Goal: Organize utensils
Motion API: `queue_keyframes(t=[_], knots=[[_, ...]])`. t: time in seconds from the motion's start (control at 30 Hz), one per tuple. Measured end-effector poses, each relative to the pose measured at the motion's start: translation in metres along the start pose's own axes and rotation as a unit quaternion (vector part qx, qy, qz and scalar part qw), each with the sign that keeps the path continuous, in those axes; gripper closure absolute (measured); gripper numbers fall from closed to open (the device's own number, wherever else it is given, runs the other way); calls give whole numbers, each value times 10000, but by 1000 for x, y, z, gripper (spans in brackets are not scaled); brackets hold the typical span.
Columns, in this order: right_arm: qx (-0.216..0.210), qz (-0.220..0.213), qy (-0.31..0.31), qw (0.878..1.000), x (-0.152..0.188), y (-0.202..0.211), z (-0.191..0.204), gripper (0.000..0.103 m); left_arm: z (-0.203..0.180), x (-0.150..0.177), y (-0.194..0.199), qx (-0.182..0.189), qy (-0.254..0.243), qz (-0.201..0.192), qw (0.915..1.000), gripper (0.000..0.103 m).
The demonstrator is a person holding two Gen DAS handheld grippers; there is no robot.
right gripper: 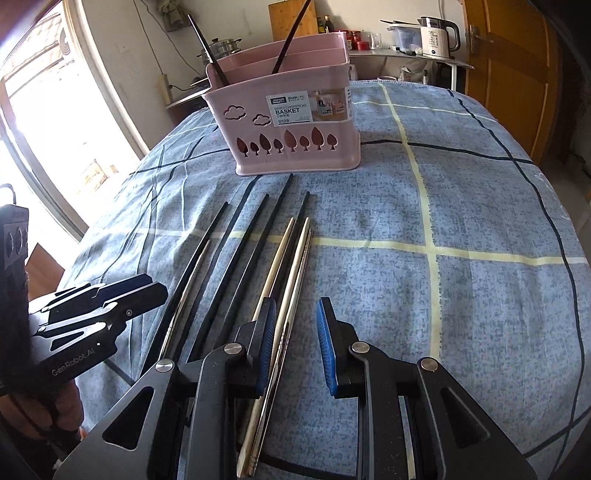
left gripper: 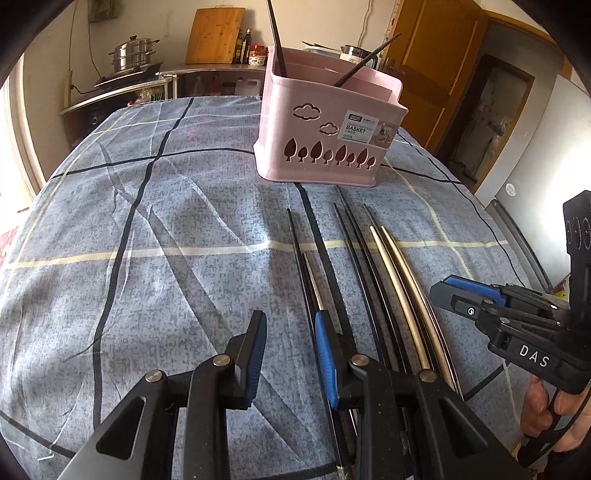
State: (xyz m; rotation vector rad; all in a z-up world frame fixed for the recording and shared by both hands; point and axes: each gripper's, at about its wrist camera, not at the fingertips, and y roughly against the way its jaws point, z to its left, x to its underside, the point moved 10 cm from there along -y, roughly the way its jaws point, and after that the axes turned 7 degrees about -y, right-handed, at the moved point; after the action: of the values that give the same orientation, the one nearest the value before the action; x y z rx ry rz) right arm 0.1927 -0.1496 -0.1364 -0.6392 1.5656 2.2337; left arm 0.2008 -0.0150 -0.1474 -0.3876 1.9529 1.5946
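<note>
A pink chopstick basket (left gripper: pixel 325 125) stands on the far part of the table and holds two black chopsticks (left gripper: pixel 276 40); it also shows in the right wrist view (right gripper: pixel 291 122). Several chopsticks lie side by side in front of it: black ones (left gripper: pixel 354 240), pale wooden ones (left gripper: pixel 399 273) and a metal one (left gripper: pixel 314 284). They also show in the right wrist view (right gripper: pixel 236 254). My left gripper (left gripper: pixel 290 350) is open and empty, low over the leftmost chopsticks. My right gripper (right gripper: pixel 295 339) is open and empty over the wooden and metal chopsticks (right gripper: pixel 291 280); in the left wrist view (left gripper: pixel 465 295) it appears shut.
The table wears a blue checked cloth (left gripper: pixel 147 258). Behind it are a counter with a steel pot (left gripper: pixel 135 55), a cutting board (left gripper: pixel 214 35), a kettle (right gripper: pixel 439 37) and a wooden door (right gripper: pixel 506 74). A window (right gripper: pixel 40 122) is at the left.
</note>
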Motion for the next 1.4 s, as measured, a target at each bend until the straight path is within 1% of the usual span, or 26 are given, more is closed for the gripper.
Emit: queue_keyframes(t=[0.23, 0.4, 0.53, 0.67, 0.7, 0.77, 0.83, 0.9, 1.03, 1.1, 1.17, 1.27, 1.4], knots=[[-40, -47, -50, 10000, -21, -11, 3, 79, 8, -29, -19, -17, 35, 4, 10000, 76], [-53, -61, -62, 9999, -39, -21, 5, 81, 10, -48, -34, 57, 54, 55, 10000, 76], [-57, -48, -77, 9999, -51, -30, 5, 83, 11, -56, -45, 98, 88, 143, 9998, 76], [-69, 30, -110, 9999, -60, -43, 5, 86, 10, -58, -56, 43, -13, 262, 9996, 76], [-70, 54, -110, 9999, -61, -45, 5, 87, 9, -59, -58, 14, -48, 229, 9997, 77], [-51, 104, -94, 9999, -63, -51, 5, 88, 12, -61, -60, -43, -46, 220, 9997, 83], [-12, 180, -100, 9998, -64, -58, 4, 88, 16, -64, -63, -94, 0, 235, 9997, 93], [40, 242, -114, 9996, -65, -64, 3, 90, 20, -65, -63, -82, 37, 257, 9996, 97], [207, 288, 11, 9994, -68, -68, 5, 91, 26, -65, -62, -127, 59, 292, 9995, 97], [359, 309, 127, 9988, -68, -71, 7, 96, 26, -65, -62, -155, 34, 329, 9993, 97], [419, 328, 196, 9984, -68, -71, 8, 96, 24, -65, -63, -226, -79, 397, 9989, 97], [409, 337, 167, 9985, -69, -71, 7, 97, 20, -65, -65, -314, -316, 501, 9977, 96], [300, 261, 88, 9992, -73, -63, 10, 97, 24, -65, -63, -144, -126, 534, 9984, 97]])
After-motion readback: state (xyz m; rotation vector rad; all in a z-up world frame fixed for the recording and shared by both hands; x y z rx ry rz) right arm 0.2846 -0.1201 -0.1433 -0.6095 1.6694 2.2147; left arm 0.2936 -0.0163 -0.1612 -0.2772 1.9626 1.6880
